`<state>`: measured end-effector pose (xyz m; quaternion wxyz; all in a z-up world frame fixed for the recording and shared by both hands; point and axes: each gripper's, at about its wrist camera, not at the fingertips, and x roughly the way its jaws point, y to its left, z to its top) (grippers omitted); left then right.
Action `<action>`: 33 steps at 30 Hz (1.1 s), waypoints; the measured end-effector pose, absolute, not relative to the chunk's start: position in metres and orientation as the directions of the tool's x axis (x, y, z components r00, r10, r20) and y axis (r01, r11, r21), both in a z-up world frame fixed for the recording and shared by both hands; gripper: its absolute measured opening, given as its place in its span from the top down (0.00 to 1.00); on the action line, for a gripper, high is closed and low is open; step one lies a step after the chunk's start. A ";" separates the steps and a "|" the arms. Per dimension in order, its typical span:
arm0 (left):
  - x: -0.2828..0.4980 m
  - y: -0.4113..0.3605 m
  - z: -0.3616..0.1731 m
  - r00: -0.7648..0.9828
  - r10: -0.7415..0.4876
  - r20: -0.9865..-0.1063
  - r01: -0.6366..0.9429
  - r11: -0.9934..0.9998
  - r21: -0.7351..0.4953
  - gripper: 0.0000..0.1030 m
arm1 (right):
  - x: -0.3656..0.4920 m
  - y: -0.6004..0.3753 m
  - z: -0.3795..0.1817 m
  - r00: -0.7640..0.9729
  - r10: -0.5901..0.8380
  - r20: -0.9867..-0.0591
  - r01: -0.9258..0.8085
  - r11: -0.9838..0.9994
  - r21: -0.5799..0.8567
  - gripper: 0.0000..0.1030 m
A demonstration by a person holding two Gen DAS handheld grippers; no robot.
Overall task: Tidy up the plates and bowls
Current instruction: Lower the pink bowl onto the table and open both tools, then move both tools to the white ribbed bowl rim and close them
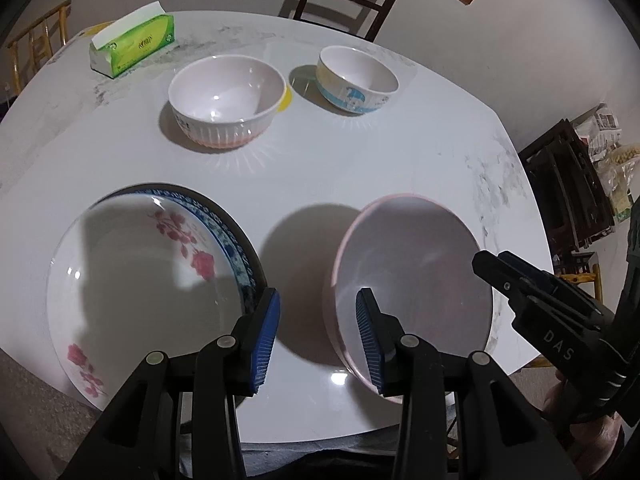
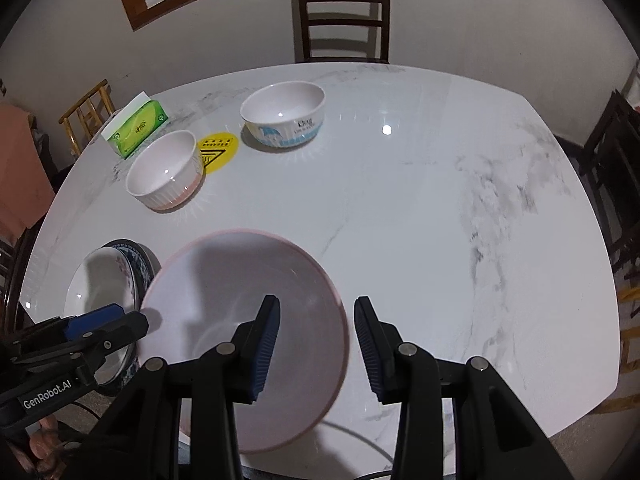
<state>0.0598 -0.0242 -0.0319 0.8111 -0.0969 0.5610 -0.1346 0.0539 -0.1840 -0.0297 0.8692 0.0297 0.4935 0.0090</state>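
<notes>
A wide pink-rimmed bowl (image 1: 412, 292) (image 2: 244, 312) rests near the front edge of the white marble table (image 2: 400, 220). My left gripper (image 1: 316, 340) (image 2: 128, 320) is open, its fingers either side of the bowl's left rim without touching it. My right gripper (image 2: 316, 344) (image 1: 494, 260) is open in the same way over the right rim. Left of the bowl, a rose-patterned plate (image 1: 140, 280) (image 2: 100, 280) lies stacked on a blue-patterned plate (image 1: 228, 232). Farther back stand a ribbed pink-based bowl (image 1: 224, 100) (image 2: 164, 172) and a bowl with a blue umbrella print (image 1: 356, 80) (image 2: 284, 114).
A green tissue box (image 1: 132, 44) (image 2: 136, 128) sits at the table's far left. A yellow warning sticker (image 2: 218, 152) lies flat between the two far bowls. A dark chair (image 2: 344, 16) stands behind the table, with more chairs at both sides.
</notes>
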 end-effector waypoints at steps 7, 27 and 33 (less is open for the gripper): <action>0.067 -0.007 -0.020 0.374 -0.303 -0.877 0.087 0.952 -0.293 0.64 | 0.069 -0.169 -0.019 0.525 0.072 -0.848 -0.033 0.997 0.064 0.62; 0.120 0.071 -0.016 0.450 -0.205 -0.869 -0.103 0.955 -0.279 0.62 | 0.129 -0.117 -0.011 0.454 0.276 -0.847 -0.152 0.961 0.231 0.62; 0.146 0.078 -0.024 0.440 -0.215 -0.872 -0.139 0.943 -0.302 0.62 | 0.152 -0.107 -0.019 0.441 0.310 -0.842 -0.154 0.951 0.269 0.62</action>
